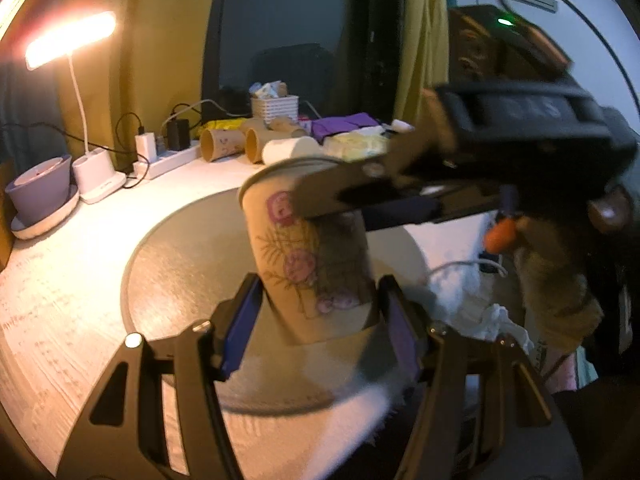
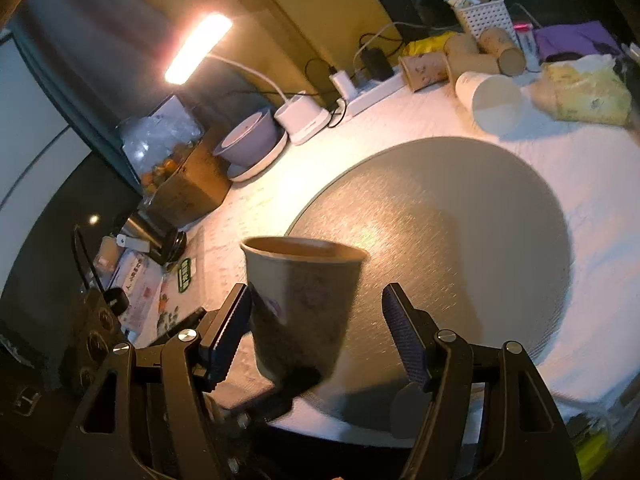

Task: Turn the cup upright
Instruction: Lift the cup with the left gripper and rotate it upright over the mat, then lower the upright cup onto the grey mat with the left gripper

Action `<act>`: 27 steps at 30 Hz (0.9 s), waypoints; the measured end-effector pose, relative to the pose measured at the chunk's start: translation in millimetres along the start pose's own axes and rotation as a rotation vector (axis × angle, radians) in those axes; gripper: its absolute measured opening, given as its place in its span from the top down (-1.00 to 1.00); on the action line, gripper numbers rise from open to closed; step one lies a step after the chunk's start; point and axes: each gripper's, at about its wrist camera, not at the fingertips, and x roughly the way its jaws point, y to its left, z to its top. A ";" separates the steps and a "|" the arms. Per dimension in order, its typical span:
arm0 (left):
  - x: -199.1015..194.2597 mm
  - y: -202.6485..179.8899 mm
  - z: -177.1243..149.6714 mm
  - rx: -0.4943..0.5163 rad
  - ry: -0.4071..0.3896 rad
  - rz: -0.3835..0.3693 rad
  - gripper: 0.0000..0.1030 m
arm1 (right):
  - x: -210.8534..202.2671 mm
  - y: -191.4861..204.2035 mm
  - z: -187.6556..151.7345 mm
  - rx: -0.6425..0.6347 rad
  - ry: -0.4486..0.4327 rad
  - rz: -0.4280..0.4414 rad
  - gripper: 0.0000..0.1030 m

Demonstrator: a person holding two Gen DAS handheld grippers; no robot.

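A tan paper cup (image 1: pixel 308 252) printed with pink pigs and bamboo stands mouth up, a little tilted, over the round grey mat (image 1: pixel 180 264). My left gripper (image 1: pixel 318 326) has its blue pads on both sides of the cup's base and is shut on it. My right gripper reaches in from the right in the left wrist view; one finger (image 1: pixel 352 192) lies across the cup's upper part. In the right wrist view the cup (image 2: pixel 300 304) sits between my right gripper's (image 2: pixel 316 332) spread fingers; the left pad (image 2: pixel 228 332) is beside it, the right pad (image 2: pixel 404 344) stands apart.
Several paper cups (image 2: pixel 460 60) lie on their sides at the back, one white (image 2: pixel 490 98). A lit desk lamp (image 1: pixel 70 38), a power strip (image 1: pixel 168 158), a purple bowl (image 1: pixel 40 192), a white basket (image 1: pixel 275 106), a tissue pack (image 2: pixel 584 92) and a wooden box (image 2: pixel 188 188) ring the table.
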 end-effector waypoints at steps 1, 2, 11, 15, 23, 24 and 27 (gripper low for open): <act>-2.7 -2.0 -2.6 0.004 -0.008 -0.009 -0.19 | 1.4 1.1 -1.3 0.002 0.005 0.003 -0.37; -4.0 -3.7 -4.3 0.006 -0.011 -0.011 -0.19 | 3.0 2.3 -3.4 0.007 0.014 0.010 -0.37; -8.3 2.8 -6.2 -0.020 -0.025 -0.026 -0.19 | 15.4 7.2 -5.1 0.011 0.056 0.022 -0.37; -4.7 9.2 -6.8 -0.045 -0.009 -0.034 -0.20 | 20.5 7.0 -2.6 -0.001 0.065 0.018 -0.37; 12.5 24.3 -10.5 -0.117 0.067 -0.028 -0.49 | 32.0 6.0 7.5 -0.032 0.059 -0.040 -0.35; 13.9 27.1 -10.7 -0.128 0.072 -0.026 -0.49 | 32.4 5.7 10.2 -0.039 0.049 -0.054 -0.35; 16.3 38.8 -8.5 -0.164 0.083 -0.009 -0.49 | 35.6 5.0 20.1 -0.070 0.020 -0.113 -0.36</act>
